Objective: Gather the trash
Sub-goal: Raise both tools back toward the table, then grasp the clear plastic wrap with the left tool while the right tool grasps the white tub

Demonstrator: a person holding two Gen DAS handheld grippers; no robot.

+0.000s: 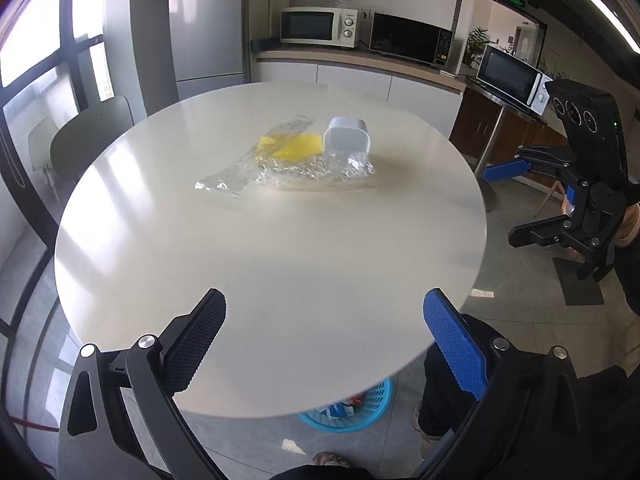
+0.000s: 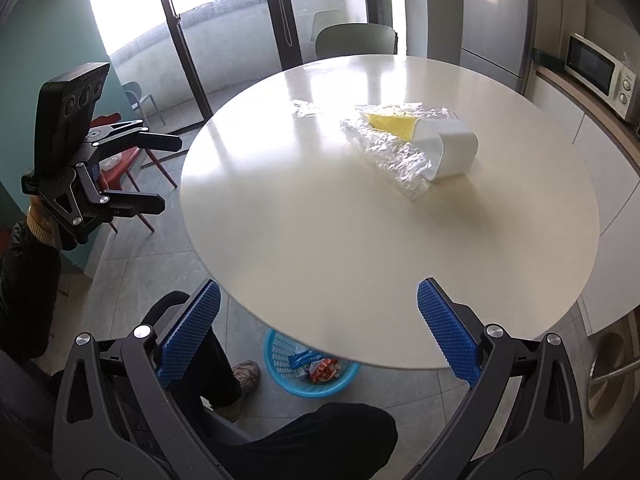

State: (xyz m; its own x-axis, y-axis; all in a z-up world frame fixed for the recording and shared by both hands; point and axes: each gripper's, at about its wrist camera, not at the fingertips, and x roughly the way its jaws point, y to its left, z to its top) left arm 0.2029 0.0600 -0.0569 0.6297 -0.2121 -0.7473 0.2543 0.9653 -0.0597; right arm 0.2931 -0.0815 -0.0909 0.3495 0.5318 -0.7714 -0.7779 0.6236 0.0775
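Observation:
On the round white table lies a pile of trash: a white cup on its side, a yellow paper piece and crumpled clear plastic wrap, plus a long clear wrapper. My left gripper is open over the near table edge, well short of the pile. My right gripper is open too, empty, hovering at the table's near rim. A blue basket with wrappers stands on the floor under the table.
A person's legs and shoes are beside the basket. A green chair stands at the far side, a red chair to the left. Microwaves sit on a counter behind, with a fridge beside them.

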